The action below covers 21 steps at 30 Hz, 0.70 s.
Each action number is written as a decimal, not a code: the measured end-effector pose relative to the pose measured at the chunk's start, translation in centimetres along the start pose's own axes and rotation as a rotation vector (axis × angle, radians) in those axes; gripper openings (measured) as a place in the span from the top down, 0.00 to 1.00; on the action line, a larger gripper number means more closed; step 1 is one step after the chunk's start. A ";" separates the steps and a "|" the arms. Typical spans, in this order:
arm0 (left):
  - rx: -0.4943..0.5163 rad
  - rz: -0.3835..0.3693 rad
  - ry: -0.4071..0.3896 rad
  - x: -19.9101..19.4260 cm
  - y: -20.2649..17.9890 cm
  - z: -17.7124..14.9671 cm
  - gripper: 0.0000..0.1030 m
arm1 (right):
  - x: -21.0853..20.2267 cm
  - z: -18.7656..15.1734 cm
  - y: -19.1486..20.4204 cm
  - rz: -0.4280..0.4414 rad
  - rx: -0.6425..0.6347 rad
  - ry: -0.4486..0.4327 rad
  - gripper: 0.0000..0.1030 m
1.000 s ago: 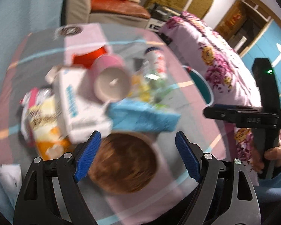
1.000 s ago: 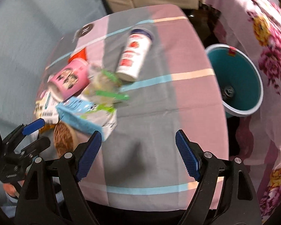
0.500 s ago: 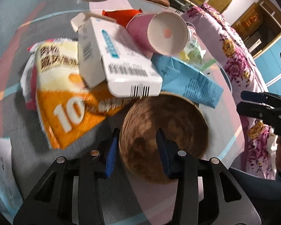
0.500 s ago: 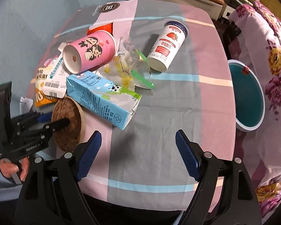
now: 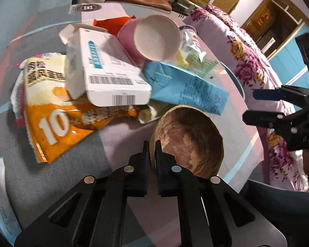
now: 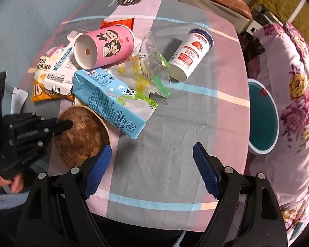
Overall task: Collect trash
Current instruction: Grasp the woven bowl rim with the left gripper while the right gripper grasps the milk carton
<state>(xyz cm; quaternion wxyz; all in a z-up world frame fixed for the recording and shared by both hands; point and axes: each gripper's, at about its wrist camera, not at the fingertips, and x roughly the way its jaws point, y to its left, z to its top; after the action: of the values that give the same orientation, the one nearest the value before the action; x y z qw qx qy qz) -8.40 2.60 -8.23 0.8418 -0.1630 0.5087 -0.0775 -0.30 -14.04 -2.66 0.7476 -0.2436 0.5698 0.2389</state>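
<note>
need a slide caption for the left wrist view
Left gripper pinches the rim of a brown bowl beside a pile of cartons and wrappers.

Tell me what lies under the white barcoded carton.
The white carton rests on the orange snack bag, covering that bag's upper right. The pink cup leans against its far side. Whatever else lies beneath it is hidden.

The left gripper (image 5: 152,151) has its fingers pinched nearly together (a thin rim between them), while the right gripper (image 6: 152,169) is spread wide.
</note>
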 end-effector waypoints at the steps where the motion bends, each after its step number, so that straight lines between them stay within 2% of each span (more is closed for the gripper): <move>1: -0.001 0.004 -0.003 -0.3 0.3 0.0 0.94 | 0.0 0.0 0.2 -0.009 -0.015 0.003 0.25; 11: -0.031 0.054 -0.013 -2.1 3.5 0.1 0.94 | 1.4 1.8 3.1 -0.009 -0.118 0.014 0.25; 21: -0.046 0.031 0.021 -2.0 4.8 -0.1 0.92 | 4.7 5.0 4.8 0.045 -0.292 0.081 0.25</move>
<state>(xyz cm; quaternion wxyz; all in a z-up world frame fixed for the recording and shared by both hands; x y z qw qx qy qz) -9.60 7.65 -8.27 0.8335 -0.1736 0.5217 -0.0544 1.41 -6.77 -6.53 0.6752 -0.3462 0.5640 0.3259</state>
